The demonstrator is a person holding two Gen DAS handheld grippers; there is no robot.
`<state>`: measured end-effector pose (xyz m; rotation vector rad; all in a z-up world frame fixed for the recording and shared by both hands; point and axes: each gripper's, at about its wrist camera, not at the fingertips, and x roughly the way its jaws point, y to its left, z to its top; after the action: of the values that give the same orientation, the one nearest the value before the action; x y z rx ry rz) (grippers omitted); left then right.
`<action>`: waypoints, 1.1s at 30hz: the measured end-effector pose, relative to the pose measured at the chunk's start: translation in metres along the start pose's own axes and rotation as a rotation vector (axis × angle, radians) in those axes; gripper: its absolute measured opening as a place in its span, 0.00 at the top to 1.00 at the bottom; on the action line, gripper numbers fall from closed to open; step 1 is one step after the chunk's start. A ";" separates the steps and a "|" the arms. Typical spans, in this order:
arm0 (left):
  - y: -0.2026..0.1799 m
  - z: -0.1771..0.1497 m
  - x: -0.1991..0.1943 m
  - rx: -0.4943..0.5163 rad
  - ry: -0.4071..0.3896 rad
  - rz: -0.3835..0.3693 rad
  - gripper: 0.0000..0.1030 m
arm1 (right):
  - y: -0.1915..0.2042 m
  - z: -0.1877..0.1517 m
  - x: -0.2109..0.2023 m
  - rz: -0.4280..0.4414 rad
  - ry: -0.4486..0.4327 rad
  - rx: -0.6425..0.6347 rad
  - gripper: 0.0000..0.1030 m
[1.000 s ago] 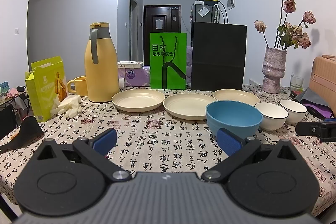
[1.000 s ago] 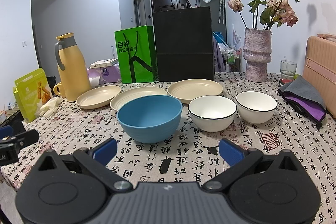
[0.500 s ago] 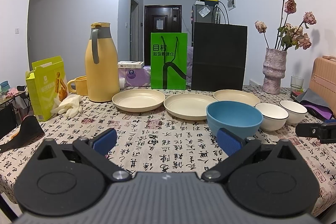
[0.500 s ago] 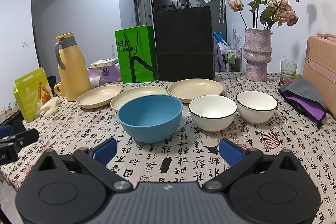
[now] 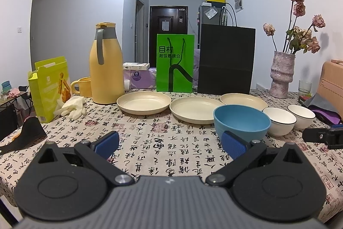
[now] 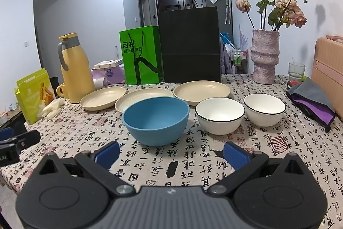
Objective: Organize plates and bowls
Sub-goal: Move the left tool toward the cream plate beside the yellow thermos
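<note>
Plates (image 6: pixel 201 89) sit in a far row, three cream ones, with the blue bowl (image 6: pixel 156 120) and two white bowls (image 6: pixel 220 115) nearer me. My left gripper (image 5: pixel 170 143) and right gripper (image 6: pixel 171 153) are both spread, empty. I worry a rim pinch could slip, or tip a bowl into its neighbour.

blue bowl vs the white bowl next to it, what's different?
Colour: the matte blue bowl is one solid blue; the glossy white bowl beside it has a thin black rim line.
Size: the blue bowl looks wider and deeper than the white bowl.
Position: the blue bowl sits nearer the beige plates; the white bowl sits between it and a second white bowl.
Both stand upright, empty, ungripped.
</note>
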<state>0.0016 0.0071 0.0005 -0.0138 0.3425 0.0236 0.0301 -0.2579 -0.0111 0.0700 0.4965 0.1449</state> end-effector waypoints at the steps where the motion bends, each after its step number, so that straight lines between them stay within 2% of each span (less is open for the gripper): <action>1: 0.000 0.000 0.001 0.000 0.000 0.001 0.00 | -0.001 0.000 0.000 0.000 0.000 0.001 0.00; 14: 0.016 0.009 0.015 -0.037 -0.009 0.028 0.00 | 0.014 0.015 0.018 0.037 -0.009 -0.016 0.00; 33: 0.062 0.036 0.055 -0.155 0.011 0.109 0.00 | 0.051 0.064 0.071 0.105 -0.033 -0.048 0.00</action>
<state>0.0636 0.0713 0.0155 -0.1484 0.3511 0.1580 0.1162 -0.1990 0.0173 0.0514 0.4564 0.2580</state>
